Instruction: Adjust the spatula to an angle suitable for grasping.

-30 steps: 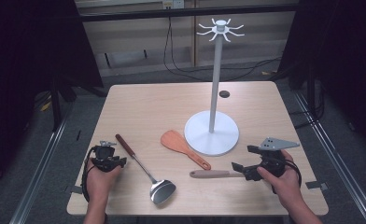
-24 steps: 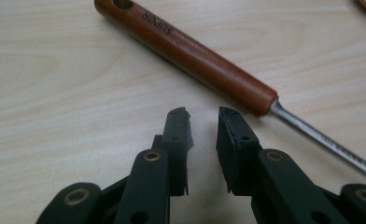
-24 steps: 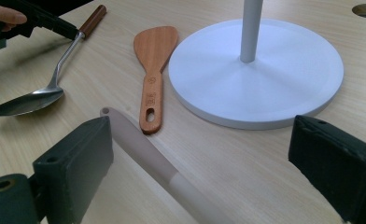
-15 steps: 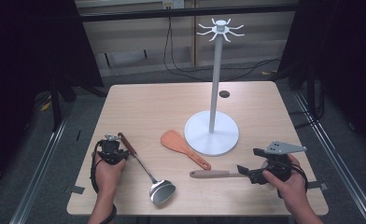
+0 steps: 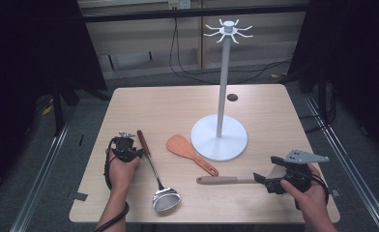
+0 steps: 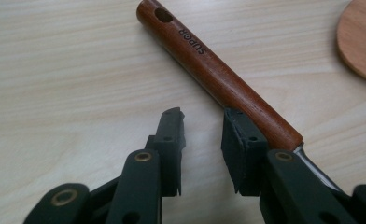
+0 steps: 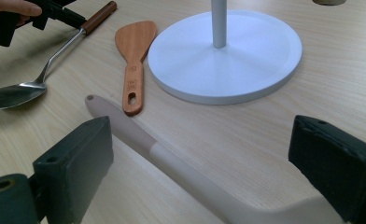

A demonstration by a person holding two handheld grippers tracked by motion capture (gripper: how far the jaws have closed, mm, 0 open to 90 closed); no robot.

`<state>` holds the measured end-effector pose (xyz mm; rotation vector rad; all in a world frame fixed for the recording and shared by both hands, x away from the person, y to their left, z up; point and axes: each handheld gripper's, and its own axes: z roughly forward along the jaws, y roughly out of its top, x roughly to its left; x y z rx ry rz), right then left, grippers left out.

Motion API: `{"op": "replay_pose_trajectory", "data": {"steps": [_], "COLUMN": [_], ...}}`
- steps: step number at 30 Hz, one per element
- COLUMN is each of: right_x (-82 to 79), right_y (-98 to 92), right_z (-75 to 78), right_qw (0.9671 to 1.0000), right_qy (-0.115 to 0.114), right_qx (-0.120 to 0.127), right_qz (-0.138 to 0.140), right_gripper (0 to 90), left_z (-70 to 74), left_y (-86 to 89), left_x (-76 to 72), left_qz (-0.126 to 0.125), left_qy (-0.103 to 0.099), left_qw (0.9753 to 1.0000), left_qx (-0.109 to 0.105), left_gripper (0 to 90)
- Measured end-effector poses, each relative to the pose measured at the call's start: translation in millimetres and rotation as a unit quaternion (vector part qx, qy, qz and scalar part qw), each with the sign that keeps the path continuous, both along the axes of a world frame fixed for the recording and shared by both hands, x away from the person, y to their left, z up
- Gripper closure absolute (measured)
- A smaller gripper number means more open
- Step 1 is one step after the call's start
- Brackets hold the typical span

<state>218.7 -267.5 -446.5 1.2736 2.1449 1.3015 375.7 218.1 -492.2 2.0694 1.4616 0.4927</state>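
Your left gripper [image 5: 128,141] has slid inward from the worktop's left edge over the last second and now sits right against the brown wooden handle of the ladle [image 5: 151,170]; in the left gripper view its jaws stand a little apart with nothing between them, the right jaw's outer side next to the handle [image 6: 217,73]. That ladle lies in the near-left part of the worktop [image 5: 168,108], bowl toward the near edge. Your right gripper [image 5: 264,180] has drawn back toward the near-right corner; its jaws are spread wide, and the beige spatula [image 5: 226,180] runs between them in the right gripper view [image 7: 162,156], touched by neither as far as you can see. An orange wooden spatula [image 5: 190,153] lies between the two utensils, just beside the round base of the white stand [image 5: 220,137], which rises near the worktop's middle.
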Motion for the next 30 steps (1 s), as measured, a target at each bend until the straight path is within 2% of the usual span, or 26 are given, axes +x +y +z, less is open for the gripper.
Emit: {"op": "replay_pose_trajectory", "data": {"steps": [4,5,10,14,15,16,18,21,24,25,26,29,30], "right_x": [-3.6,-4.5,-7.3,-7.7,-7.5,-7.1,-6.8,-3.3,1.1,1.1,4.8,8.6,12.8], "right_y": [-3.8,-4.8,-8.5,-10.0,-10.3,-10.3,-10.0,-7.2,-3.3,-3.3,-0.3,3.2,7.3], "right_z": [0.3,0.4,0.2,0.3,0.3,0.5,0.7,0.9,0.7,0.7,0.5,0.7,1.1], "right_qw": [1.0000,1.0000,0.9999,0.9999,0.9999,0.9999,0.9999,0.9999,1.0000,1.0000,1.0000,0.9999,0.9998], "right_qy": [-0.002,0.000,-0.003,-0.003,-0.003,-0.002,-0.002,-0.001,0.000,0.000,-0.001,-0.001,-0.002], "right_qx": [0.000,0.001,0.002,0.003,0.003,0.004,0.004,0.005,0.005,0.005,0.004,0.005,0.006], "right_qz": [-0.007,-0.008,-0.014,-0.015,-0.017,-0.016,-0.016,-0.010,-0.002,-0.002,0.005,0.010,0.018], "right_gripper": [6.2,6.2,6.2,6.2,6.2,6.2,6.2,6.3,6.4,6.4,6.5,6.5,6.5], "left_z": [-0.9,-0.2,-0.5,-0.8,-0.2,0.6,1.4,4.5,7.0,9.1,13.5,18.3,23.6], "left_y": [-8.3,-9.2,-18.1,-20.7,-19.3,-16.3,-14.7,-11.7,-11.9,-11.9,-13.3,-14.2,-14.7], "left_x": [4.0,5.1,7.5,7.4,7.5,6.9,6.2,2.1,-0.7,-2.7,-7.3,-12.5,-17.8], "left_qz": [-0.004,-0.012,-0.019,-0.015,-0.013,-0.006,-0.003,0.015,0.015,0.018,0.024,0.027,0.023], "left_qy": [-0.003,0.000,0.003,0.003,0.007,0.010,0.014,0.023,0.031,0.031,0.037,0.039,0.046], "left_qw": [1.0000,0.9999,0.9998,0.9999,0.9999,0.9998,0.9998,0.9994,0.9992,0.9993,0.9989,0.9986,0.9983], "left_qx": [-0.005,0.002,-0.009,-0.008,-0.007,-0.014,-0.014,-0.022,-0.018,-0.012,-0.016,-0.022,-0.027], "left_gripper": [64.9,63.8,59.4,55.9,53.4,47.3,44.3,37.0,28.6,28.6,24.7,24.2,23.8]}}
